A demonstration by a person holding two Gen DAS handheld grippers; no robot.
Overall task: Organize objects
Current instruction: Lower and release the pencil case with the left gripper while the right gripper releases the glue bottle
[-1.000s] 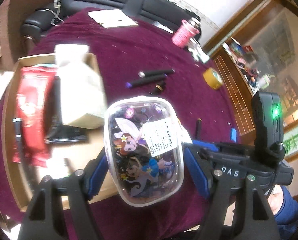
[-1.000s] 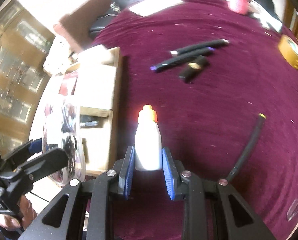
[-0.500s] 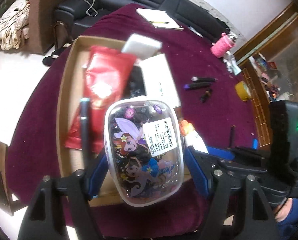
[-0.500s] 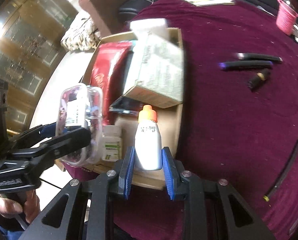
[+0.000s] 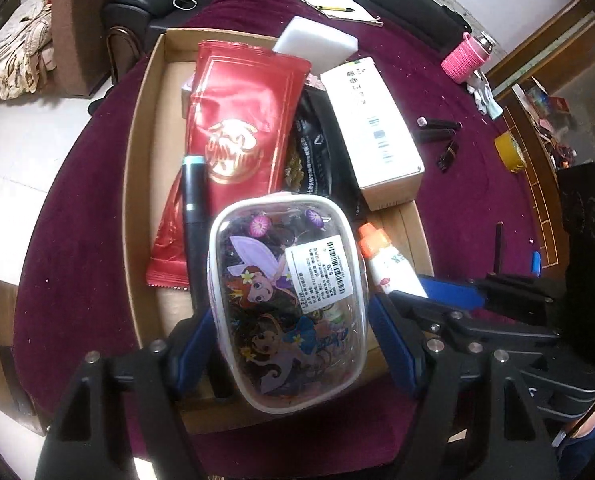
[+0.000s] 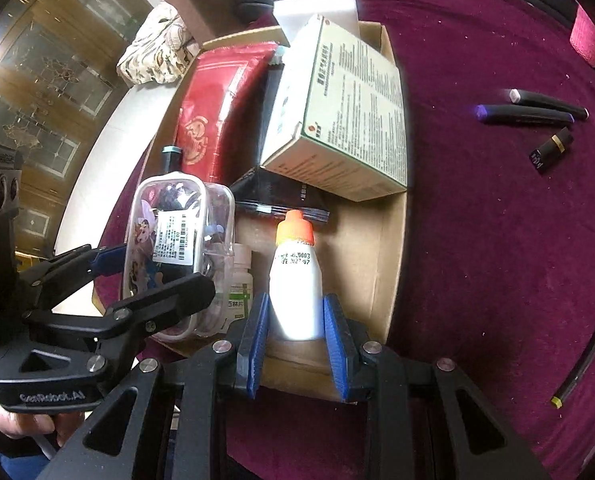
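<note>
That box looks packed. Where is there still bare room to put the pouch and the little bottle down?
Bare cardboard shows in the box's near right corner, between the black packet, the right wall and the bottle. A narrow strip runs along the left wall beside the red packet. The middle and far end are crowded. The cloth right of the box is mostly bare.

The clear pouch (image 5: 289, 300) covers the near end of the dark marker (image 5: 193, 216) and most of a small green-labelled bottle (image 6: 239, 288). The cardboard tray (image 5: 137, 184) is hidden at its near edge behind the left gripper (image 5: 293, 344). The black packet (image 5: 317, 160) lies mostly under the white box (image 5: 373, 132). Print on the pouch label is too small to read
</note>
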